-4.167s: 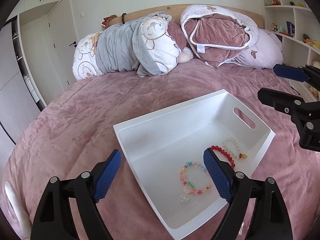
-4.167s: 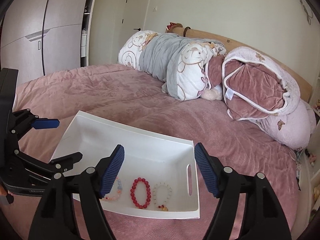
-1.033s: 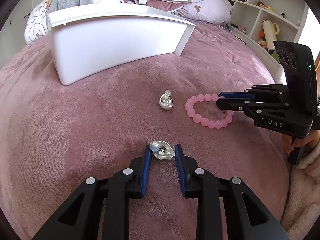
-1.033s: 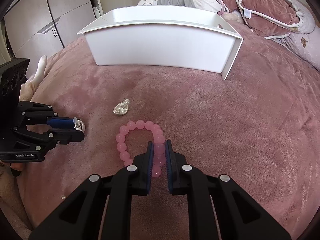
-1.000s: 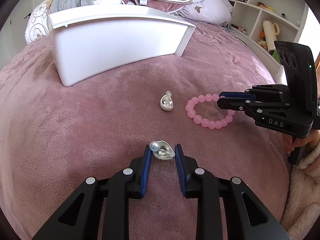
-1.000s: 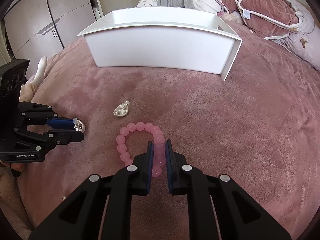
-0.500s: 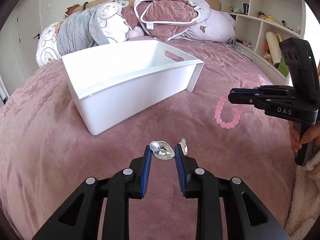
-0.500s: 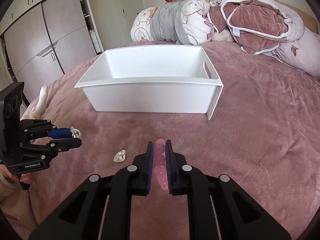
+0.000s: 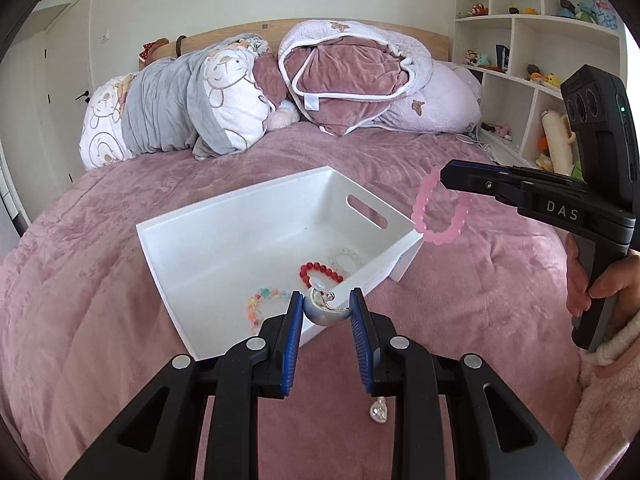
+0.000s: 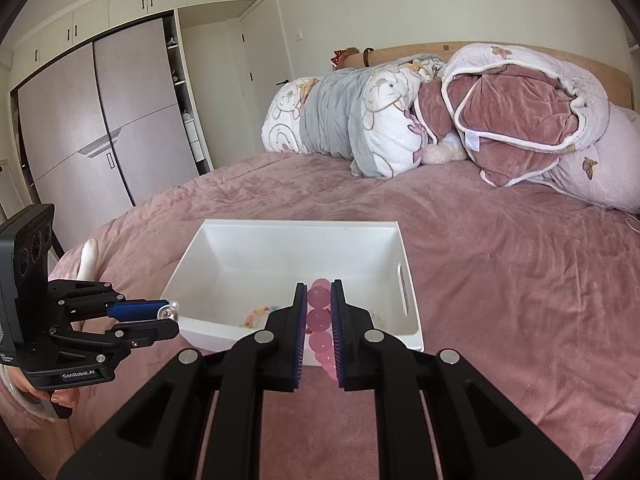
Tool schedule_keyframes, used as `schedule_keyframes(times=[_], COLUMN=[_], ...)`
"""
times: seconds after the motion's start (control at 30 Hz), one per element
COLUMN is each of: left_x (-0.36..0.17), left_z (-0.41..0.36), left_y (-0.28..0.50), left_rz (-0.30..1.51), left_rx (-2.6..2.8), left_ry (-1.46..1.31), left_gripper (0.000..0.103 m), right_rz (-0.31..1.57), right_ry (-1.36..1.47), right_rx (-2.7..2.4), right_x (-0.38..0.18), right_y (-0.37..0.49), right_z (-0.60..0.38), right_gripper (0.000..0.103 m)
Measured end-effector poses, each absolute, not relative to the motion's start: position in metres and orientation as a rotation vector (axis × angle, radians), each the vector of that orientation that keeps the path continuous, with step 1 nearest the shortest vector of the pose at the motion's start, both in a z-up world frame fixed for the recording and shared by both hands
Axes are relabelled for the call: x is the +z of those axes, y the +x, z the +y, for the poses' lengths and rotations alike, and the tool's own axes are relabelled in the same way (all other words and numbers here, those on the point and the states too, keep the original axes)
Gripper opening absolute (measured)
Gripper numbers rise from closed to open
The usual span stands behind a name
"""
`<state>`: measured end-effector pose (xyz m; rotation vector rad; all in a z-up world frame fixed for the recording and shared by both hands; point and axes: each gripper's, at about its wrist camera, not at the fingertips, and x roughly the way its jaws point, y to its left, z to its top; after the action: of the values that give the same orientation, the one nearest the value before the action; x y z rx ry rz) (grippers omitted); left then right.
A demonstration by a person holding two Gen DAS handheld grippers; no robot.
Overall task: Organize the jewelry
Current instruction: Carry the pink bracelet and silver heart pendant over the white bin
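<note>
Bed (image 9: pixel 100 280): pink cover, bare on all sides of the white bin (image 9: pixel 224 248); pillows well back at the headboard. Bin sits mid-bed, open top, handle slot in its right wall; red bracelet (image 9: pixel 320 270) and multicolour bracelet (image 9: pixel 260 300) lie inside. Right hand-held gripper (image 10: pixel 319 316) clamps the pink bracelet (image 9: pixel 440 216), hanging just off the bin's right corner. Left hand-held gripper (image 9: pixel 326 312) pinches a silver earring (image 9: pixel 326 308) above the near rim. Second earring (image 9: pixel 378 412) lies on the cover below.

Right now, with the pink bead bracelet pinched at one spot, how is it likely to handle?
The pink bead bracelet droops as a loop below the right gripper, so it's probably floppy and may swing. Its round, glossy beads could slip or roll once dropped into the white bin.
</note>
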<state>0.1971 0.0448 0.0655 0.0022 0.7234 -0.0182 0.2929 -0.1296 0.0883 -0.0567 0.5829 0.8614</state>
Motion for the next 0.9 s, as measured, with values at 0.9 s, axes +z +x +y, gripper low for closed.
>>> schedule_keyframes(times=[0.9], left_x=[0.035], left_z=[0.151], left_y=[0.285], left_rz=[0.813], left_rx=[0.204], left_ry=[-0.107], left_gripper=[0.029], right_rz=[0.629], right_ry=[-0.149], right_rx=[0.814], right_x=[0.087], right_y=[0.351], right_z=[-0.030], right_gripper=[0.012])
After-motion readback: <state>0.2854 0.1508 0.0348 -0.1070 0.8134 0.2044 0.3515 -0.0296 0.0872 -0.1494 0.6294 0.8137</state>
